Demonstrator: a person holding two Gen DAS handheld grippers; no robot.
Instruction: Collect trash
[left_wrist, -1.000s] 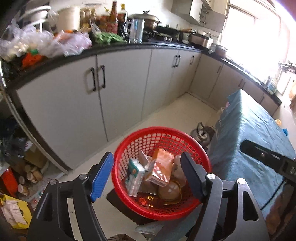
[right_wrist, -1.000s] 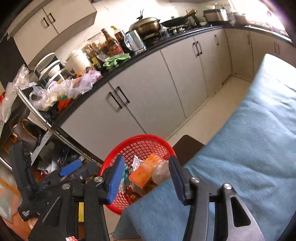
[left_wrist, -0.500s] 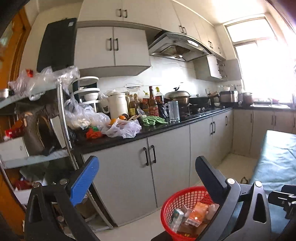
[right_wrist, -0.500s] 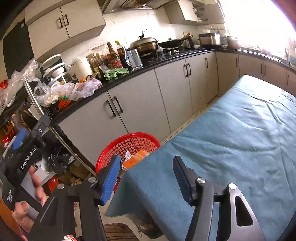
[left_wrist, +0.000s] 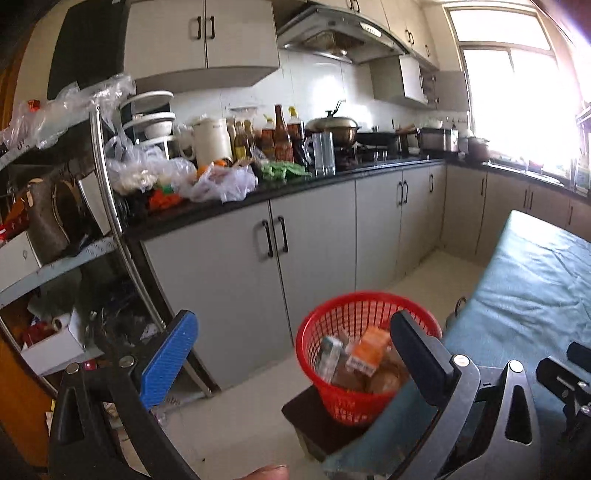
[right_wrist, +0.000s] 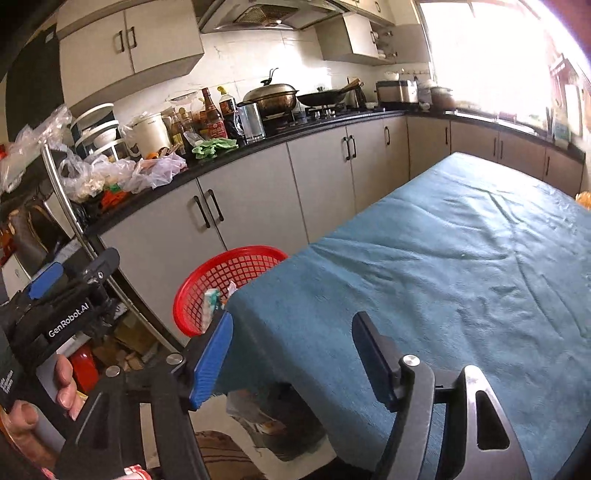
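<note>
Left gripper (left_wrist: 288, 354) spread wide, nothing between the jaws, hanging above pale floor tiles (left_wrist: 236, 432) and aimed across the kitchen. Right gripper (right_wrist: 291, 354) partly spread and opening further, jaws empty, over the near corner of a teal cloth (right_wrist: 443, 266) covering a long table. Red mesh basket (left_wrist: 354, 317) seated on a dark low stool (left_wrist: 314, 417), just beside the table's corner and in front of grey cabinet doors (left_wrist: 273, 266); from the right wrist view, half hidden behind the cloth edge. Inside the basket: an orange carton (left_wrist: 369, 350), a green-and-white carton (left_wrist: 327, 356), some brownish rounded items (too blurred to name). Black worktop (left_wrist: 295, 188) along the wall, crowded: plastic bags (left_wrist: 221, 181), sauce bottles (left_wrist: 280, 138), a white kettle (left_wrist: 212, 140), a lidded wok (left_wrist: 334, 127). Metal shelf rack (left_wrist: 107, 206) at left, stuffed with bags and boxes. Hand (right_wrist: 44, 398) wrapped round the left gripper's handle, seen low left in the right wrist view. Bright window (left_wrist: 517, 92) washing out the far corner
</note>
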